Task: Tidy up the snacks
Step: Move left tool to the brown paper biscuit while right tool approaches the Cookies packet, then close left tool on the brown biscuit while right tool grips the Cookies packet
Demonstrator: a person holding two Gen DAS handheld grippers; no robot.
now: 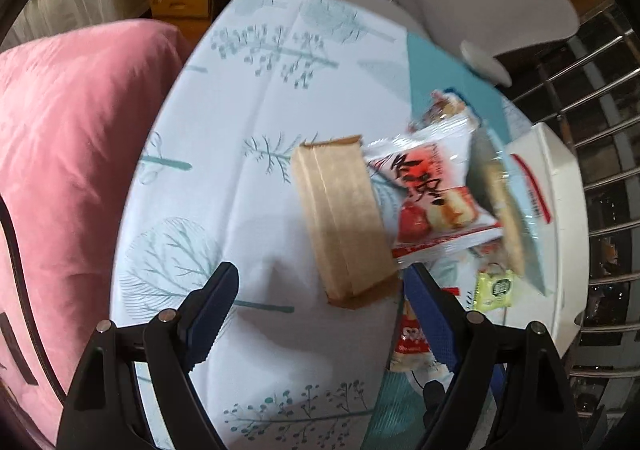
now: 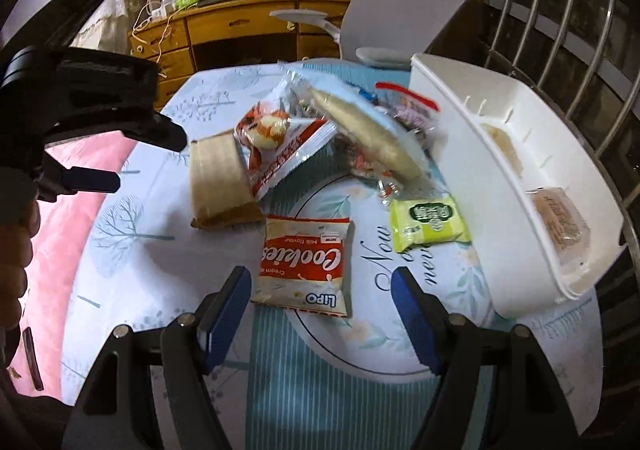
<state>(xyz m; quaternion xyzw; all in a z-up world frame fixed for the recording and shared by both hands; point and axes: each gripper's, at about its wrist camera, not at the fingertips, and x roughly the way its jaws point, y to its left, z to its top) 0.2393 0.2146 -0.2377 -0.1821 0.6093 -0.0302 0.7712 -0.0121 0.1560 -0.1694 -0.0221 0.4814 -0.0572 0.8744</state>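
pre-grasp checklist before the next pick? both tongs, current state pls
1. Left tongs open, nothing between the jaws: ok.
2. Right tongs open, nothing held: ok.
3. Brown packet in front of the left tongs, top face clear; its right edge meets the red-and-white snack bag: ok, but watch that bag.
4. Cookies packet lies flat just ahead of the right tongs, apart from its neighbours: ok.
5. White bin at the right has free room; two items already inside: ok.
6. The two tongs clear of each other on approach: cannot tell.
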